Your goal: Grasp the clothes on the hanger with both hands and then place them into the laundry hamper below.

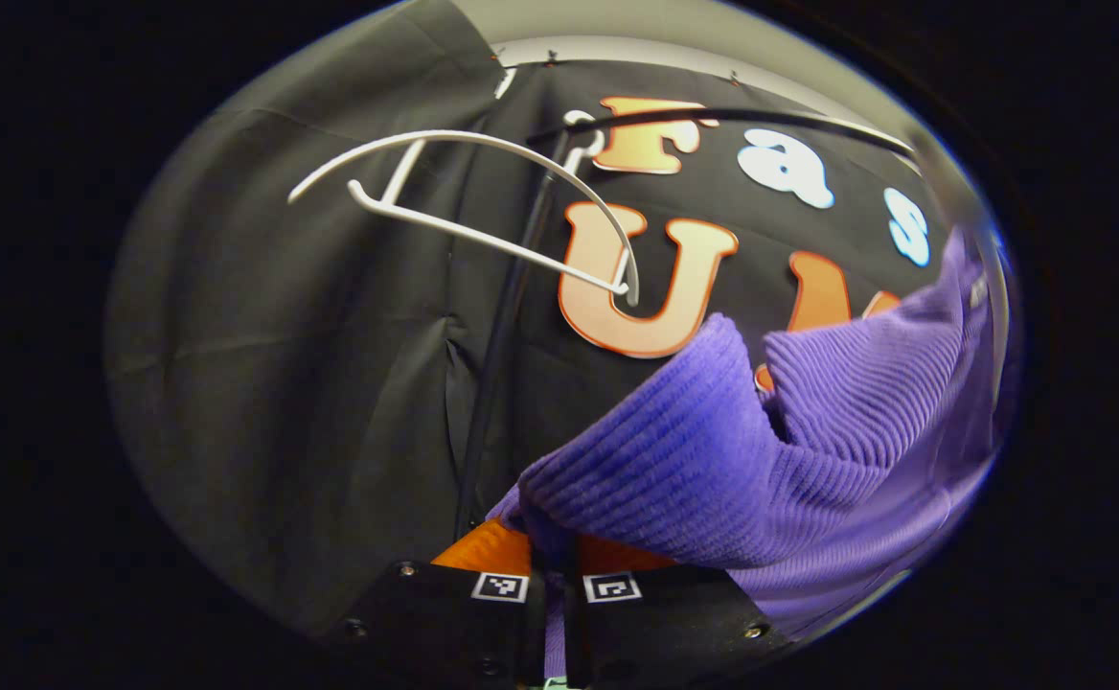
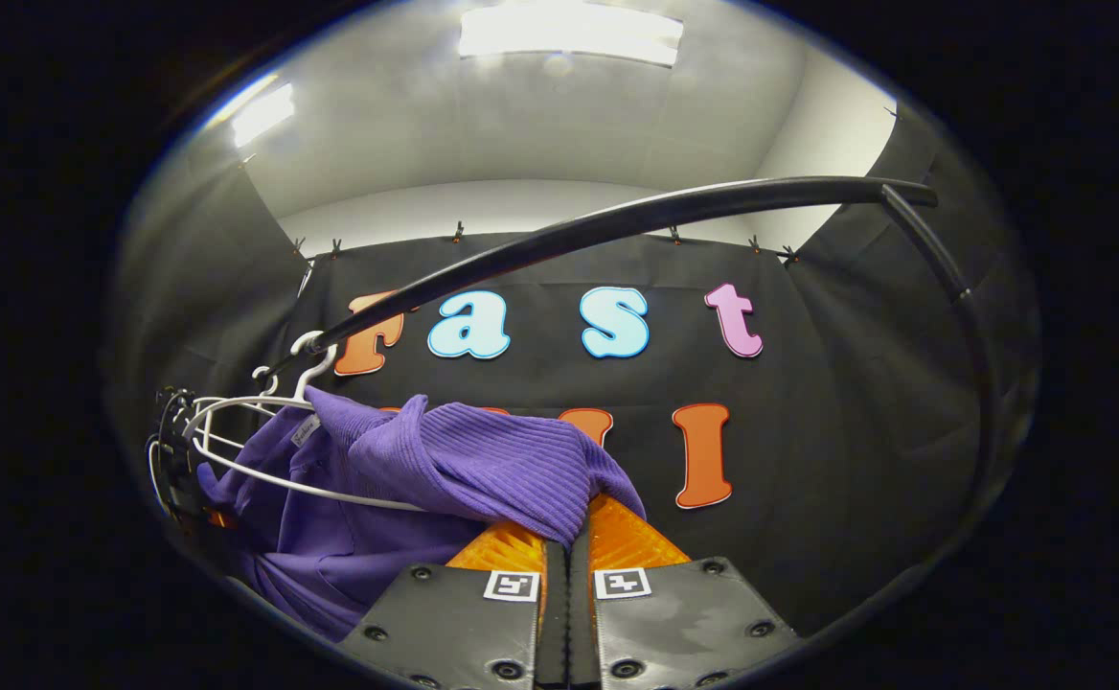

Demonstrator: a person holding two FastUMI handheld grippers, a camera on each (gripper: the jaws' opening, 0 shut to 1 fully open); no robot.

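A purple ribbed sweater (image 1: 789,450) hangs stretched between both grippers. In the left gripper view my left gripper (image 1: 555,551) is shut on one edge of the sweater, with cloth pinched between its fingers. A bare white hanger (image 1: 483,206) hooks on the black rail (image 1: 732,120) above and to the left of the cloth. In the right gripper view my right gripper (image 2: 566,537) is shut on the sweater (image 2: 483,465), which drapes off to the left. The white hanger (image 2: 262,436) there lies across the cloth, its hook on the black rail (image 2: 636,216). The other gripper (image 2: 171,460) shows at the far left.
The rail's black upright pole (image 1: 502,326) runs down just left of the left gripper. The rail bends down at the right end (image 2: 962,307) in the right gripper view. Black cloth walls close in the booth on all sides.
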